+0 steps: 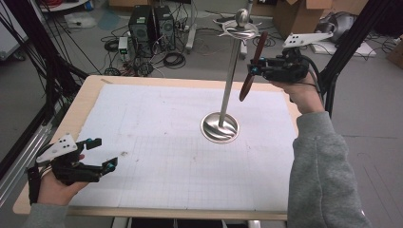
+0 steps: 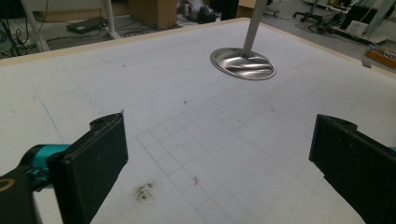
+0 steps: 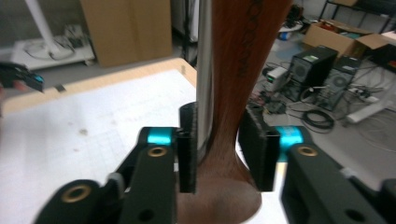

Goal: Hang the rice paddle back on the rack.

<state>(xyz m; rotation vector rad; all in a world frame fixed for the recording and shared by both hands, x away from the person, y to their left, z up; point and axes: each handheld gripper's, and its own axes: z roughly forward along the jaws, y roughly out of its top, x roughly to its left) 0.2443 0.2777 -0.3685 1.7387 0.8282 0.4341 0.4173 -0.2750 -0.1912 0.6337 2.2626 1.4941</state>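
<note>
The right tool [image 1: 253, 70], raised beside the tall steel stand [image 1: 230, 80], has the brown wooden piece [image 1: 252, 66] between its jaws, which look slightly parted around it, while the left tool [image 1: 105, 153] rests released, jaws wide, low over the desk [image 1: 157, 123].

We are recording two hand-held grippers of like build. The left gripper [image 1: 97, 153] is showing a black body, black flat jaws, teal fittings at the jaw roots, and a grey three-cornered plate with dark dots on top. The right gripper [image 1: 253, 65] is carrying the same grey plate, and a black cable is trailing from its body. In the right gripper view we are noting brass-coloured ringed holes in the black jaw arms and ribbed pads [image 3: 188, 149]. Both arms are wearing grey sleeves [image 1: 322, 175].
</note>
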